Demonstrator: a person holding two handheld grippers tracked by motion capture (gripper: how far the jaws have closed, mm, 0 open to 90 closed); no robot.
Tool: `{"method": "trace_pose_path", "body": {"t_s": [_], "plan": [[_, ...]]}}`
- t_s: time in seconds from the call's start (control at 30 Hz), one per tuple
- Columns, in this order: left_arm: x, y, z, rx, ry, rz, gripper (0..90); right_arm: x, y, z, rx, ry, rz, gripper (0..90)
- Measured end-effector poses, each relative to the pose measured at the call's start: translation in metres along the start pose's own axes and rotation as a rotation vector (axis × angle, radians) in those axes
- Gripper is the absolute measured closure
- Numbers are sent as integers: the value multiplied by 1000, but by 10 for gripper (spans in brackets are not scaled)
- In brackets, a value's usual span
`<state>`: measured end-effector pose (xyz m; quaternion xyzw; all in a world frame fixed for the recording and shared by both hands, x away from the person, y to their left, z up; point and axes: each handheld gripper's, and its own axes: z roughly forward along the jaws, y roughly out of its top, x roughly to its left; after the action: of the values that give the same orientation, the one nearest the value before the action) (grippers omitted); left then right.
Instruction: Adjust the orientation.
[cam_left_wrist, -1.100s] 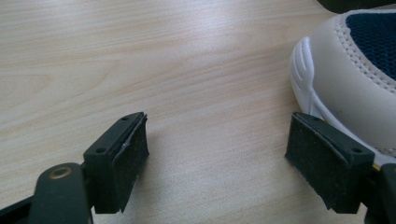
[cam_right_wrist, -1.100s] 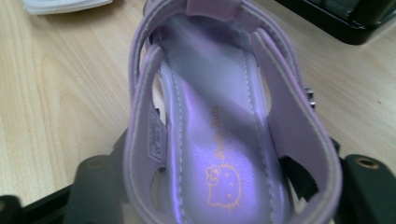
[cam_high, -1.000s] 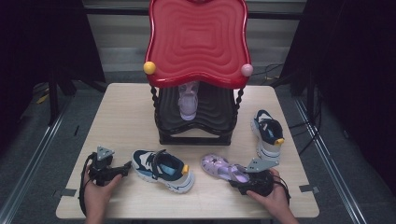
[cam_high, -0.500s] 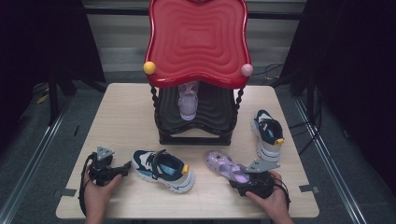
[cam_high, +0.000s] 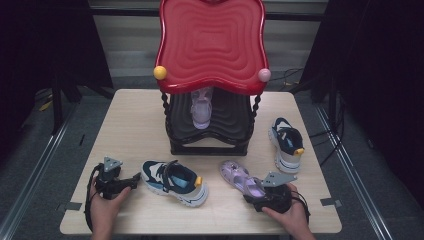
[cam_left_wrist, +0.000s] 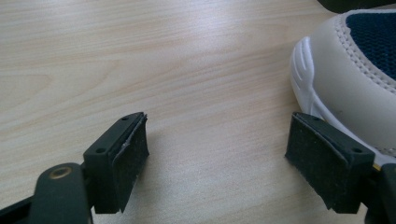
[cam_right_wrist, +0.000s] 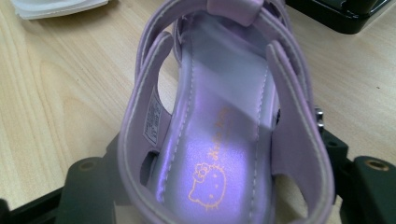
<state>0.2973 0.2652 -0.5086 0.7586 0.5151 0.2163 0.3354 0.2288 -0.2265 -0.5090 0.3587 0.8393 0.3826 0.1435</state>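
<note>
The lilac sandal (cam_high: 239, 176) lies on the desk (cam_high: 135, 125), in front of the red two-tier rack (cam_high: 210, 45) and toward the right. Its long axis runs from the heel at 4 o'clock to the toe at 10 o'clock in the high view. The right claw (cam_high: 254, 191) is set at the heel end, so the sandal stretches away from it toward 10 o'clock, straight along the jaws. In the right gripper view the heel is seen between the two jaws, which have just been closing. Their pads appear to lie against both sides of the heel strap, so the sandal is judged to be gripped at a middling width.

A matching sandal (cam_high: 201, 107) stands on the rack's lower shelf, at about 11 o'clock from the gripped one. A carry that way would be needed, toe leading, and the right hand is clearly the nearer.

The left claw (cam_high: 132, 180) is held wide open and empty, low over the desk. The toe of a navy-and-white sneaker (cam_high: 175, 182) lies just beside it at 3 o'clock.
</note>
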Motion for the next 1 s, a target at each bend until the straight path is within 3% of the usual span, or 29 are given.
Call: {"method": "trace_pose_path", "body": {"t_s": [0.43,1.0], "plan": [[0,0,0,0,0,0,200,1,-1,-3,-28,-17,49,361],[0,0,0,0,0,0,200,5,14,-24,-149,-44,71,367]]}}
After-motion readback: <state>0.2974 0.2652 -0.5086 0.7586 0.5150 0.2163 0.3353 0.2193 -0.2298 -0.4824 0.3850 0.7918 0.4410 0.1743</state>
